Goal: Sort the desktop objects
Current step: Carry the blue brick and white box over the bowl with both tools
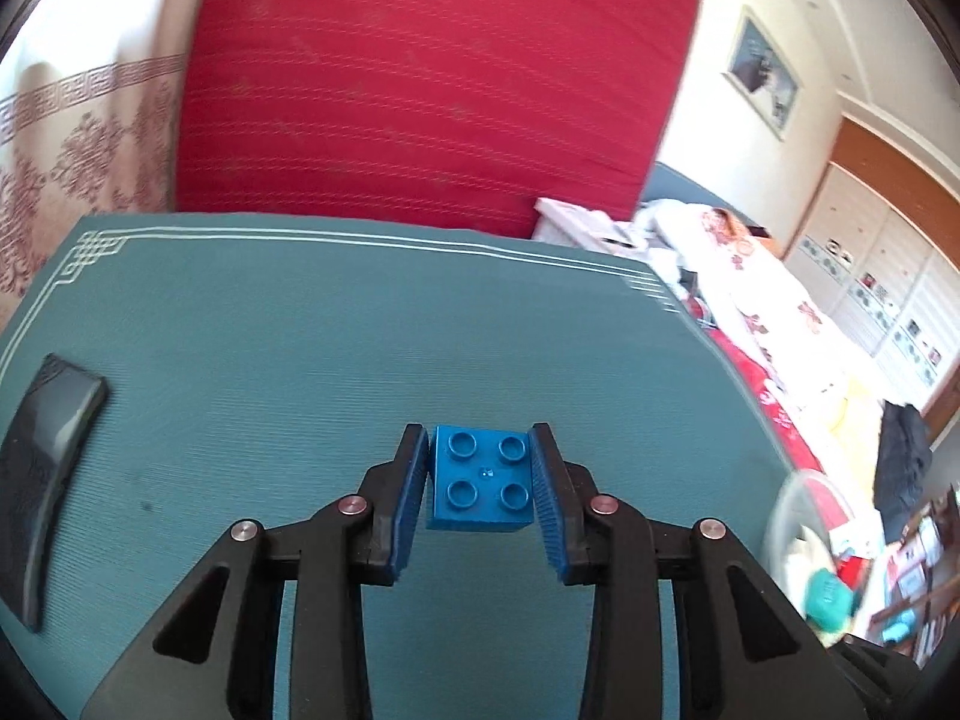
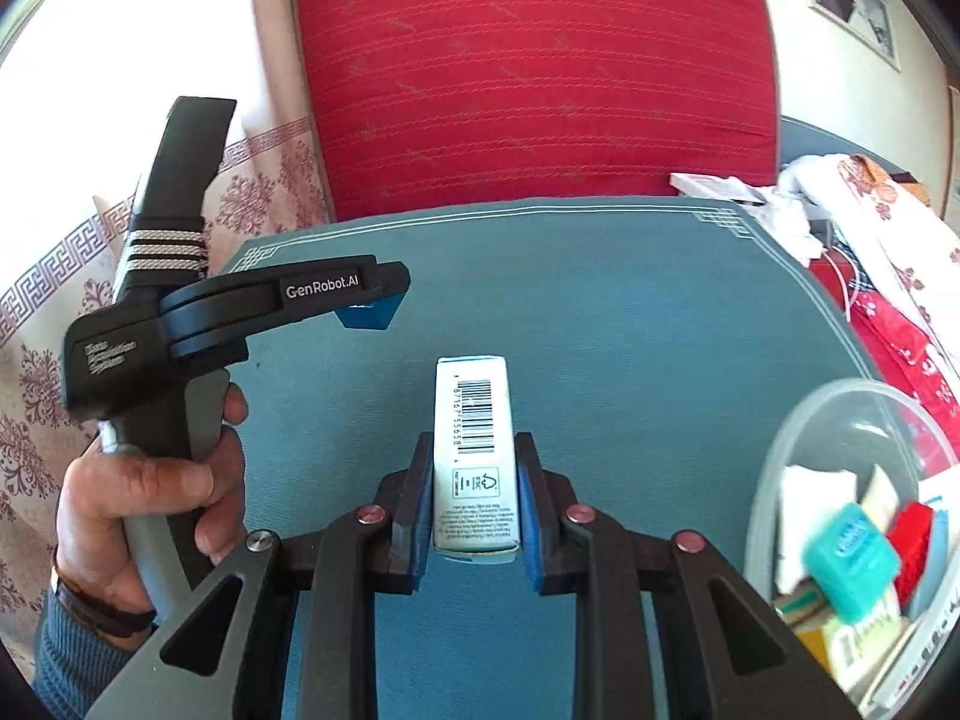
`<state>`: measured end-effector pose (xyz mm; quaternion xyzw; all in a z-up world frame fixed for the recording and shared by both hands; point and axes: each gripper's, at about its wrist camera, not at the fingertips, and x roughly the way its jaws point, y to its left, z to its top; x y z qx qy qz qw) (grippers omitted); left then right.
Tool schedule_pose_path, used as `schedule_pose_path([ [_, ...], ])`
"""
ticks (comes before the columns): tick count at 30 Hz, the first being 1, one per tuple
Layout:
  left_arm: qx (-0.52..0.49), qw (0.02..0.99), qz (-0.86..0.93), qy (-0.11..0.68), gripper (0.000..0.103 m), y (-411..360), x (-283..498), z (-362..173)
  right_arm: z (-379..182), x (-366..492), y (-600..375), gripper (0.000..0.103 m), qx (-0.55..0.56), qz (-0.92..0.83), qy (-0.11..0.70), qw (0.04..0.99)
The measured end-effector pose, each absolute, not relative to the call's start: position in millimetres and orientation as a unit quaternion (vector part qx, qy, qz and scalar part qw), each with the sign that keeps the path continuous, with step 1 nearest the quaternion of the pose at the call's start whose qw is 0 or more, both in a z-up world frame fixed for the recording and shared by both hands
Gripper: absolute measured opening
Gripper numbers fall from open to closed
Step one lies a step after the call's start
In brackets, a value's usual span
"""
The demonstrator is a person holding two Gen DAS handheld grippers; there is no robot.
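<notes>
A teal mat (image 1: 252, 360) with a white line border covers the desk, and a large red cushion (image 1: 432, 78) stands behind it at twelve o'clock.

In the right wrist view, one clear plastic tub (image 2: 774, 480) sits at four o'clock, just off the mat's right edge. It already holds a blurred heap of sorted things: a teal packet (image 2: 852, 558), a red block (image 2: 912, 534) and some pale cartons; the exact count cannot be made out.

In the left wrist view, one dark flat object (image 1: 48, 468), perhaps a phone or case, lies on the mat at nine o'clock. It is the only loose item visible there, so the sorting looks mostly done, with this piece and the two held items left.

The right gripper (image 2: 477, 498) is clamped on one small white carton (image 2: 474, 456) with a barcode, lifted above the mat at the picture's centre.

The left gripper (image 1: 480, 492) has its blue pads pressed against both sides of one blue toy brick (image 1: 483, 483) with four studs, held clear of the mat at six o'clock. In the right wrist view, a person's hand (image 2: 144, 498) holds that gripper's handle at eight o'clock.
</notes>
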<state>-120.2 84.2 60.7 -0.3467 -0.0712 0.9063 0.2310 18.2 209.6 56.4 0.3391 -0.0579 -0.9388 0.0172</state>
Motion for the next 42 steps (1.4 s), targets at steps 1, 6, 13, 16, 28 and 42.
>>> schedule_pose_path([
  [1,-0.344,0.243,0.905,-0.067,0.037,92,-114,63,57,20,213,0.027,0.338,-0.939,-0.061,0.012],
  [6,-0.329,0.289,0.898,-0.049,0.037,119,-90,77,62,37,236,0.027,0.333,-0.940,-0.068,-0.018],
  [13,-0.302,0.342,0.890,-0.017,0.037,152,-54,95,76,64,271,0.027,0.314,-0.944,-0.075,-0.073],
  [16,-0.299,0.362,0.883,-0.010,0.037,157,-40,99,80,78,287,0.027,0.310,-0.942,-0.078,-0.104],
  [28,-0.301,0.393,0.869,-0.005,0.037,168,-20,103,89,111,337,0.027,0.293,-0.934,-0.098,-0.178],
  [42,-0.300,0.411,0.860,0.023,0.037,189,3,100,74,122,370,0.027,0.312,-0.919,-0.121,-0.210],
])
